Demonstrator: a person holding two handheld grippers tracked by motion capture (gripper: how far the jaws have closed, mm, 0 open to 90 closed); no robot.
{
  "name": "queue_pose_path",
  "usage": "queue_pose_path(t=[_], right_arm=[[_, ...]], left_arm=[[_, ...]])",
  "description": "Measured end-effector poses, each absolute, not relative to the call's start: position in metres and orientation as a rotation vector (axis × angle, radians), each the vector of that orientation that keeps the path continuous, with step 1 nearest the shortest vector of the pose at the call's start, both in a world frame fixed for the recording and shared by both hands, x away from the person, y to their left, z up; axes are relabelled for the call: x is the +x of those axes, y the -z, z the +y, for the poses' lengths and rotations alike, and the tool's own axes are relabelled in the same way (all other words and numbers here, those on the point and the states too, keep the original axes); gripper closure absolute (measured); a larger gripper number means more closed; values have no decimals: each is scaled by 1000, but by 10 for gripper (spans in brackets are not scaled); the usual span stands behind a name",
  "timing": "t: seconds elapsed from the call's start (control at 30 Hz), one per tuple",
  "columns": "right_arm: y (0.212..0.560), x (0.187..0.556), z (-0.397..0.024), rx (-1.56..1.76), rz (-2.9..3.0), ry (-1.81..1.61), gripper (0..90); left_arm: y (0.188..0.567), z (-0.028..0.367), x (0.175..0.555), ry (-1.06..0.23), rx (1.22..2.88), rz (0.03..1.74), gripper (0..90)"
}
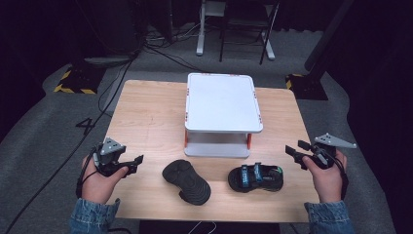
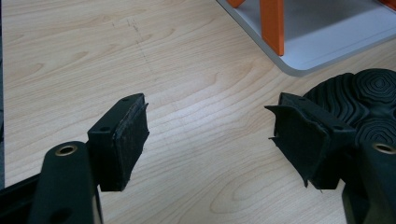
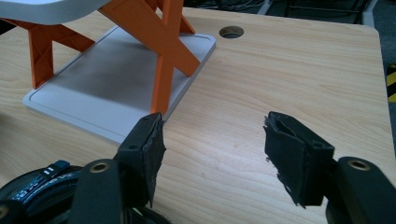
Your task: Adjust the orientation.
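Note:
Two black sandals lie near the table's front edge. One sandal (image 1: pixel 187 181) is flipped sole-up, its ridged tread (image 2: pixel 369 100) showing at the right of the left gripper view. The other sandal (image 1: pixel 256 177) sits upright with blue-marked straps (image 3: pixel 39 179). My left gripper (image 1: pixel 137 161) is held at the table's left edge, jaws open and nothing between them, pointing toward the sole-up sandal. My right gripper (image 1: pixel 295 149) hovers at the right edge, just right of the upright sandal, jaws open with bare table between them.
A white two-tier shelf (image 1: pixel 221 102) with orange legs (image 3: pixel 163 56) stands mid-table behind the sandals; its lower tray (image 2: pixel 322 42) is close to both. The wooden tabletop (image 1: pixel 146 122) has a cable hole (image 3: pixel 231 31) at a far corner. Chair legs and cables lie beyond.

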State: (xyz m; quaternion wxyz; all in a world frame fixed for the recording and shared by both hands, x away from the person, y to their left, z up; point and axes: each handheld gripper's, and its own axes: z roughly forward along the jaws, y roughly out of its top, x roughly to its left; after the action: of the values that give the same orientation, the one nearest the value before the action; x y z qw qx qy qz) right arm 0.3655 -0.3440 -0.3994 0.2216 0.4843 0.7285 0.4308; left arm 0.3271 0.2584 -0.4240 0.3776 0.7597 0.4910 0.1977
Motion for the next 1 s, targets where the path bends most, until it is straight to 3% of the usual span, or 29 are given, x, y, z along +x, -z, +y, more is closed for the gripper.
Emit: queue_pose_path(t=[0.67,1.0], right_arm=[[394,362,-322,1267,2076,-1194,390],[390,363,-291,1171,2175,-1239,407]], left_arm=[[423,261,323,-504,1938,1262,266],[424,265,316,-472,1930,1266,284]])
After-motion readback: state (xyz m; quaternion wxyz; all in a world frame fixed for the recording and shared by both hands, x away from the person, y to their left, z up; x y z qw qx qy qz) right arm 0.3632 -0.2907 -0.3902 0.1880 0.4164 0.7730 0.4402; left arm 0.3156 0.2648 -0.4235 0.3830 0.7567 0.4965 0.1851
